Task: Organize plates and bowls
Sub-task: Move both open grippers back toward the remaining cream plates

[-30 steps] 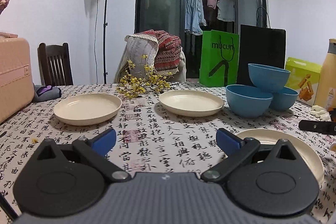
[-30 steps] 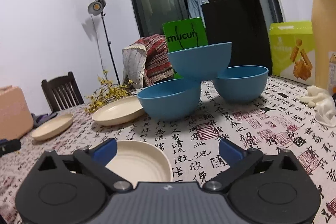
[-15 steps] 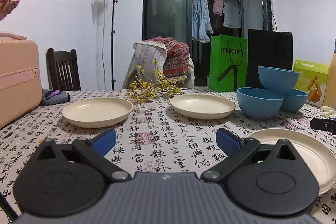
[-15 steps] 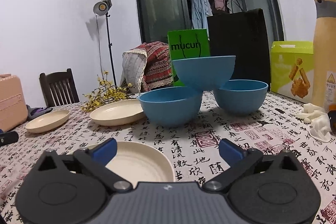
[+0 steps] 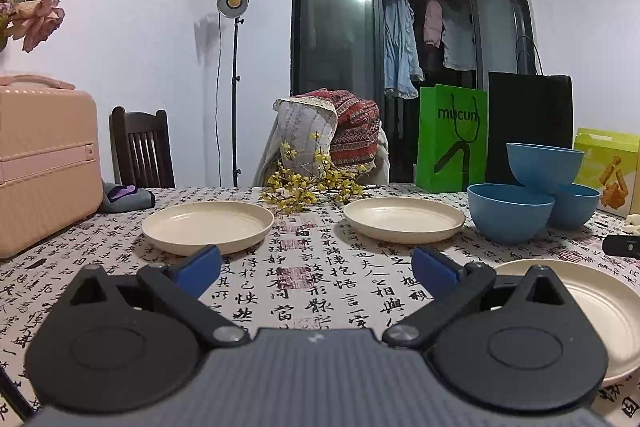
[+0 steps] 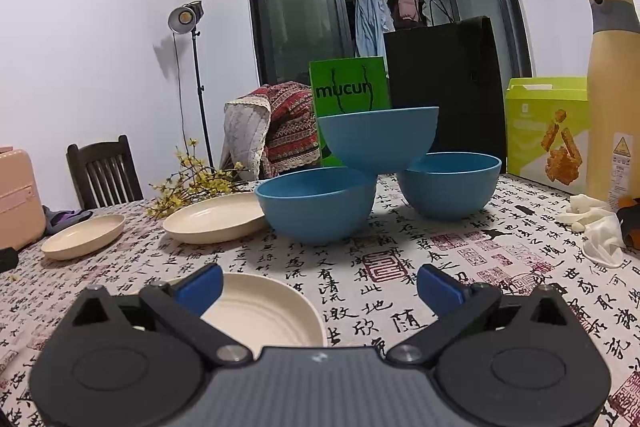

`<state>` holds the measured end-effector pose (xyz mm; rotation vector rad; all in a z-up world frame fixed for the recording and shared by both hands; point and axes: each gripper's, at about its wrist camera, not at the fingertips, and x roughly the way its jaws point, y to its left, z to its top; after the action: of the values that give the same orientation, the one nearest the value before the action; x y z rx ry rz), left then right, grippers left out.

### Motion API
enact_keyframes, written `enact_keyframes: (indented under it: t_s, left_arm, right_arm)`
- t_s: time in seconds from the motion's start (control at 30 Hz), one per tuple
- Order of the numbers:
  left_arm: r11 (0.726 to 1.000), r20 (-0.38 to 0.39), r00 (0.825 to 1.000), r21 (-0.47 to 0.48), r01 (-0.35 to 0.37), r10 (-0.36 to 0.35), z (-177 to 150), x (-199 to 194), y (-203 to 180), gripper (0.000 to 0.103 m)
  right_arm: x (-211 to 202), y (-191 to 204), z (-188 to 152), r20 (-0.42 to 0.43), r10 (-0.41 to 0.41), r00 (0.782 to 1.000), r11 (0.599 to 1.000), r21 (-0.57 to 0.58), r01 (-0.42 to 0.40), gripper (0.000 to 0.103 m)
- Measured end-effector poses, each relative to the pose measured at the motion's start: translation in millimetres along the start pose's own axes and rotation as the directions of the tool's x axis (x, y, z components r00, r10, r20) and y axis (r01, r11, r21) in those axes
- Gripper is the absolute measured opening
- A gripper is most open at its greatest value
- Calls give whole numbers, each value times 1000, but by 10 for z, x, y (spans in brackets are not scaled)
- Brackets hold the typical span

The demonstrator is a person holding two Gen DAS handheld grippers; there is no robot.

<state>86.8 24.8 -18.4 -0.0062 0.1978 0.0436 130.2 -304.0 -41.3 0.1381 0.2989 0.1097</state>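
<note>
Across the calligraphy-print counter (image 5: 304,279) we see three cream plates spread apart and three blue bowls (image 6: 376,163) piled loosely. The nearest plate (image 6: 264,311) lies just under our right gripper (image 6: 318,283), toward its left jaw, nearer than our left gripper (image 5: 316,267); both jaws gape wide, empty.

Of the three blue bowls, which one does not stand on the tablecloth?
The top blue bowl: it rests on the rims of the front blue bowl and the rear blue bowl, which both stand on the tablecloth.
</note>
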Motion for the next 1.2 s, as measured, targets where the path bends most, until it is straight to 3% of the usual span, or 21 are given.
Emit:
enact_keyframes:
  t_s: [0.4, 1.2]
  left_arm:
    - [999, -2, 999, -10, -41, 41, 4, -4, 11, 103]
    - [999, -38, 999, 34, 22, -21, -14, 66, -41, 103]
  right_arm:
    - [-31, 7, -1, 24, 8, 1000, 1000, 1, -8, 103]
    - [-71, 72, -7, 59, -9, 998, 999, -31, 10, 103]
